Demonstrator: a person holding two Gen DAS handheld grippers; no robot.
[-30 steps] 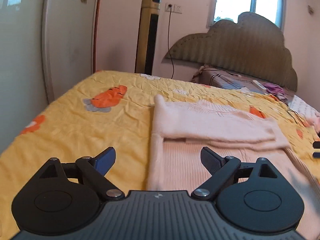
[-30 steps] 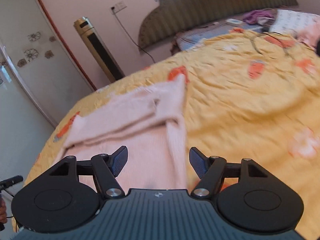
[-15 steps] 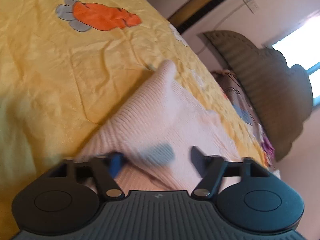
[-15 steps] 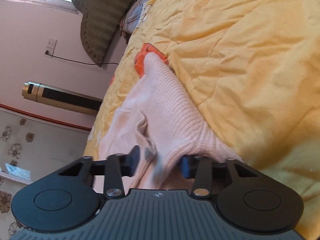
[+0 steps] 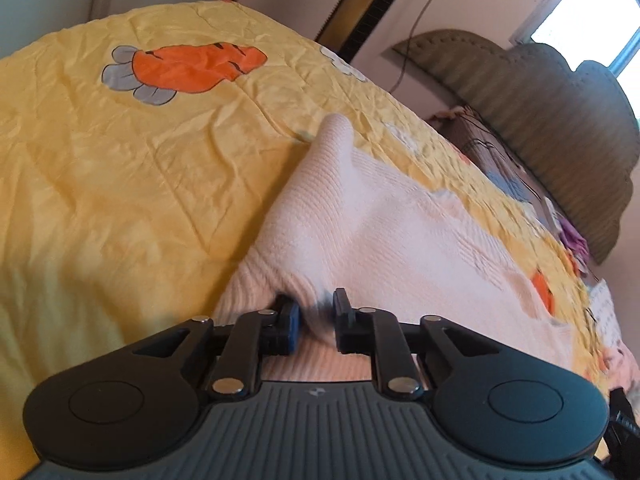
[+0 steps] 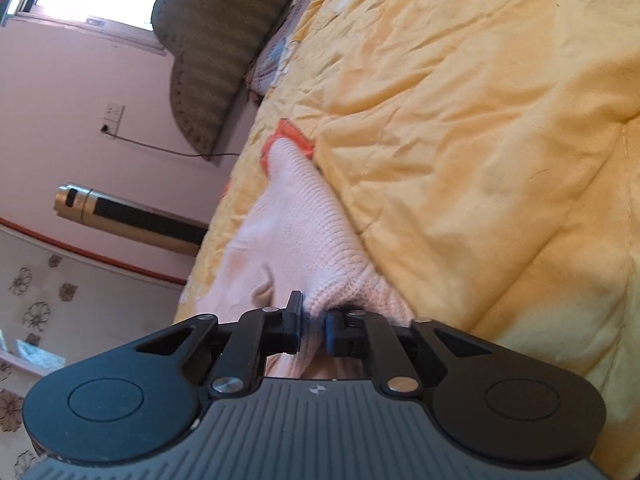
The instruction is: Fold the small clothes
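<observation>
Both grippers are down on the sweater now, a pale pink ribbed knit lying flat on the yellow quilt of the bed. The left gripper has just been closing, and its jaws are pinched on a raised fold of knit at the sweater's near edge, fabric bunched between the blue pad and the black one. From there the left side edge of the sweater runs away up the quilt to a rounded corner, just short of a carrot print that lies out towards the quilt's far left corner. Over on the other side, the right gripper has likewise just been closing and is clamped on a bunch of the sweater at its near edge, the knit puckered tight between the pads. The right side edge climbs away to a far corner touching another orange print. Right of that, bare rumpled quilt all the way to the bed's side. At the head of the bed stands a padded olive headboard, with a tower fan against the pink wall beyond the far edge.
</observation>
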